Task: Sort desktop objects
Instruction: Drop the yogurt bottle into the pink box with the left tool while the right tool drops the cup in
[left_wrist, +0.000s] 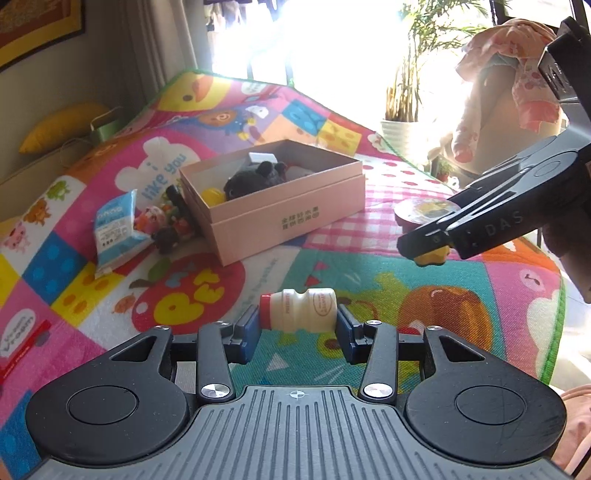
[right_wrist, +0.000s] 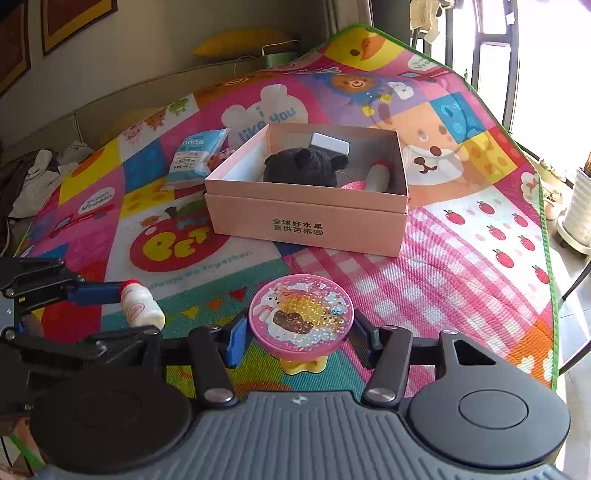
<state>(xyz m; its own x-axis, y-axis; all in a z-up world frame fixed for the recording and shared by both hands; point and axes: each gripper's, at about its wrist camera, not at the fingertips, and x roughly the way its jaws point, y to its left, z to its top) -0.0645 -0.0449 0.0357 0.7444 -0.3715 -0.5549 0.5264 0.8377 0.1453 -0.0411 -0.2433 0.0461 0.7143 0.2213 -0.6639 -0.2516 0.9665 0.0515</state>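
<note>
The left gripper (left_wrist: 298, 325) is clamped end to end on a small yogurt-drink bottle (left_wrist: 299, 310) — red cap against one pad, base against the other — so the bottle lies crosswise and clear of the play mat (left_wrist: 369, 258), probably because its waisted body would slip in a side grip. The right gripper (right_wrist: 299, 332) has its jaws drawn in against the rim of a round pink glitter case (right_wrist: 301, 314), lid facing up; a yellow part shows beneath it, and the pads seem to carry it level above the mat's near edge. Both loads sit in front of the open pink box (right_wrist: 306, 221), which stands near the mat's middle and already holds a black plush toy (right_wrist: 306, 166) and other bits. A blue-and-white packet (left_wrist: 114, 229) and some small toys lie against the box's left side, still unsorted. Judging by this, both items are bound for the box.
</note>
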